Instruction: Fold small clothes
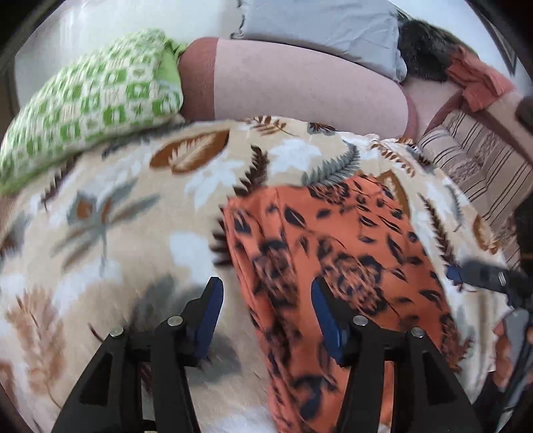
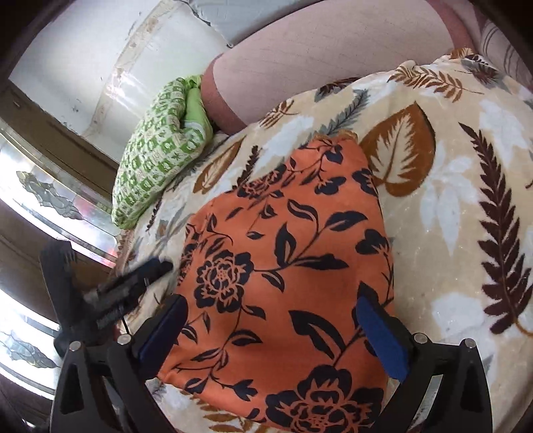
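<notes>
An orange garment with a black flower print [image 1: 336,253] lies flat on a beige leaf-print blanket [image 1: 126,226]; it also shows in the right wrist view [image 2: 286,253]. My left gripper [image 1: 266,299] is open and empty, hovering over the garment's left edge. My right gripper [image 2: 269,319] is open and empty, straddling the garment's near part. The right gripper shows at the garment's right side in the left wrist view [image 1: 479,274]; the left gripper shows at its left side in the right wrist view [image 2: 140,276].
A green patterned pillow [image 1: 86,106] lies at the blanket's far left. A pink bolster [image 1: 299,83] runs along the back, with a grey pillow [image 1: 319,30] behind it. Striped cushions [image 1: 479,163] sit at the right. A wall and glass door [image 2: 50,186] stand left.
</notes>
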The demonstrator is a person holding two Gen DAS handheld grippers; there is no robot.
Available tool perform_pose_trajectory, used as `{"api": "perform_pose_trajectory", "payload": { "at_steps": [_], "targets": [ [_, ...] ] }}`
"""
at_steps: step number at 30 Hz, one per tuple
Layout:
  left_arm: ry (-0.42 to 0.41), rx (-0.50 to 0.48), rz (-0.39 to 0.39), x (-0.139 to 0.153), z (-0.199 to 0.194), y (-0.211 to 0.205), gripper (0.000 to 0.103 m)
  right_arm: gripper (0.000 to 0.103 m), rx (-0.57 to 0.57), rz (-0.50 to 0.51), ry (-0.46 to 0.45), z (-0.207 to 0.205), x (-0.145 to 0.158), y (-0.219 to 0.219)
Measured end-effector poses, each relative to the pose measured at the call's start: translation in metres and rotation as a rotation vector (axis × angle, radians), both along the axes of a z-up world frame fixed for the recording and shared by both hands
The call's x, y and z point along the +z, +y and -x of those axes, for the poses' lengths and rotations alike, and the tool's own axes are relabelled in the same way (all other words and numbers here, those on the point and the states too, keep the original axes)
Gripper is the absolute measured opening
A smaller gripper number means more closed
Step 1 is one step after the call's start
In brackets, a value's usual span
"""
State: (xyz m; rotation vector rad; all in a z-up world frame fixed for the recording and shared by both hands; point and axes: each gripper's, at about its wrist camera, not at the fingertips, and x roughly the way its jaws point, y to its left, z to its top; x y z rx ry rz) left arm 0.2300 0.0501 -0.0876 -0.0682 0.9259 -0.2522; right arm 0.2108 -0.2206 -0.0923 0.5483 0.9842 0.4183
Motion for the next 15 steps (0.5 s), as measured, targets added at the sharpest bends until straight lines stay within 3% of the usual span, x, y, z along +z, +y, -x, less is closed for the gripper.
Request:
{"api": "perform_pose_trajectory", "payload": {
  "at_steps": [4,6,8,13,15],
  "targets": [
    [0.049,0.005,-0.014,-0.023,0.008,-0.009,0.059,0.102,0.003,-0.076,-0.019,-0.018,0.003,-0.005],
    [0.097,0.010,-0.036,-0.039,0.003,-0.011,0.060,0.102,0.018,-0.108,0.001,-0.036,-0.014,-0.009],
    [0.105,0.026,-0.004,-0.041,0.003,-0.008,0.063,0.102,-0.028,-0.096,0.140,-0.052,-0.047,-0.014],
    [0.089,0.018,-0.035,-0.039,0.003,-0.011,0.064,0.102,0.012,-0.137,0.014,-0.060,-0.003,-0.008],
    [0.092,0.025,-0.028,-0.039,0.002,-0.010,0.065,0.102,0.010,-0.154,0.006,-0.076,-0.001,-0.007]
  ]
}}
